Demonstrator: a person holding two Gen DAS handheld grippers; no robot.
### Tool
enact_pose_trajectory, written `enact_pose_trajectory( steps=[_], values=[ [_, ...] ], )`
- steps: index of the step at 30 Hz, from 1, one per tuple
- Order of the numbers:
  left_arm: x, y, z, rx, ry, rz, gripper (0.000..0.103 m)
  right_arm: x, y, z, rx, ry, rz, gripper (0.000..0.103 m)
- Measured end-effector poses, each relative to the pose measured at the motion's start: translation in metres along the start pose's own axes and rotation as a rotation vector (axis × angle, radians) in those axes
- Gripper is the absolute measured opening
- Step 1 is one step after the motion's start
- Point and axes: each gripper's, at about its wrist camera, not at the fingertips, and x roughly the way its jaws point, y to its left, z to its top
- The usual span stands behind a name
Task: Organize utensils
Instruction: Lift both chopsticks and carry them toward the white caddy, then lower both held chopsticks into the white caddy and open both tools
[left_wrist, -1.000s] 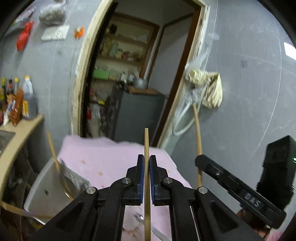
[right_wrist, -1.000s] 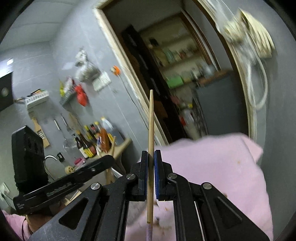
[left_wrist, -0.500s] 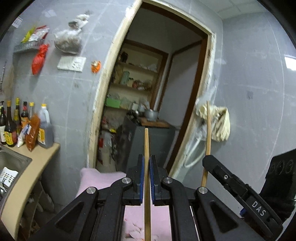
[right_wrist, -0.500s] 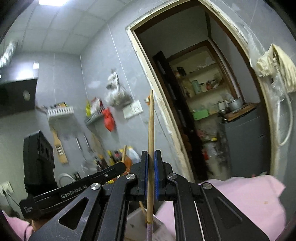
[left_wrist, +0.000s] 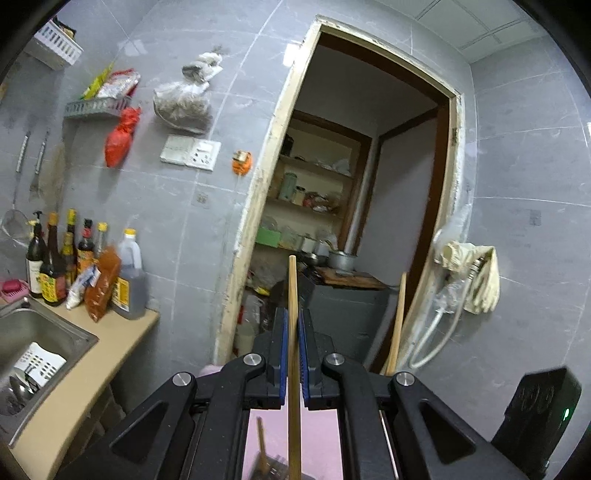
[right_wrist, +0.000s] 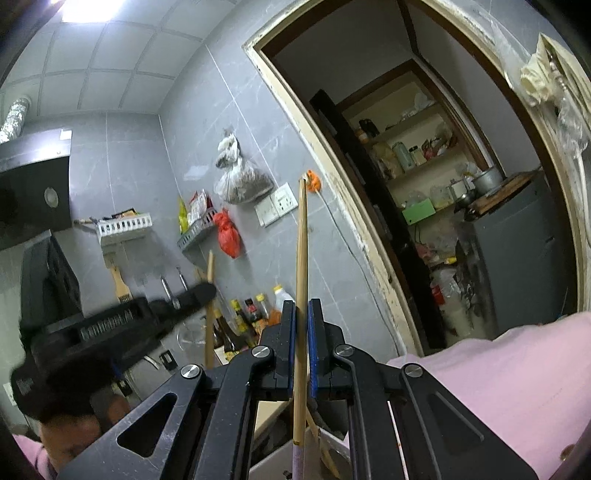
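A: Grey-tiled kitchen wall, open doorway (left_wrist: 369, 221) into a pantry w/ shelves. Left of the doorway: counter w/ sauce bottles (left_wrist: 74, 266) and a steel sink (left_wrist: 33, 332). Pink cloth (right_wrist: 517, 369) low in right-wrist view, below the doorway.

B: Tongs?

A: Both nearly fully closed, each pinching one chopstick. Left gripper (left_wrist: 291, 350) has a bamboo chopstick (left_wrist: 293, 295) between its blue pads, tip up in front of the doorway's lower left. Right gripper (right_wrist: 302, 343) likewise: second chopstick (right_wrist: 302, 251), tip reaching up just left of the doorway frame, near the orange hook (right_wrist: 313, 181). Its lower end looks purplish.

B: Handling?

A: My read: very light, stiff, thin, smooth round-ish shaft. Not fragile, but prone to pivot or slide in a narrow pinch. Each is gripped toward the lower part, long length standing free above the pads, so a quick swing could tilt it.

B: Better hold?

A: Nearer mid-length would balance it, I'd say. As held, keep sticks upright, move gently. Where they're meant to go, can't tell. A white holder (left_wrist: 40, 363) sits in the sink, left of the doorway; poss. destination, a guess only.
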Motion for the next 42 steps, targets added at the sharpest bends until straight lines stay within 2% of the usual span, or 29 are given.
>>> enact_pose_trajectory(
  steps=[5, 8, 14, 19, 26, 35, 42],
  values=[
    [-0.001, 0.002, -0.011, 0.008, -0.069, 0.034, 0.006, 0.009, -0.012, -0.024, 0.016, 0.026, -0.008, 0.006],
    [-0.009, -0.004, -0.012, 0.057, -0.138, 0.057, 0.006, 0.013, -0.019, -0.035, 0.028, 0.031, -0.010, 0.006],
    [-0.022, -0.012, -0.016, 0.111, -0.187, 0.086, 0.006, 0.016, -0.024, -0.048, 0.033, 0.045, -0.005, 0.006],
    [-0.031, -0.018, -0.018, 0.137, -0.219, 0.077, 0.006, 0.015, -0.023, -0.054, 0.022, 0.064, 0.001, 0.006],
    [-0.042, -0.014, -0.030, 0.102, -0.270, 0.100, 0.006, 0.008, -0.025, -0.057, -0.003, 0.074, 0.002, 0.006],
    [-0.043, -0.014, -0.050, 0.084, -0.294, 0.127, 0.006, 0.003, -0.026, -0.066, -0.011, 0.100, 0.018, 0.006],
    [-0.040, -0.011, -0.068, 0.093, -0.257, 0.140, 0.006, -0.002, -0.026, -0.075, -0.032, 0.129, 0.027, 0.006]
  ],
)
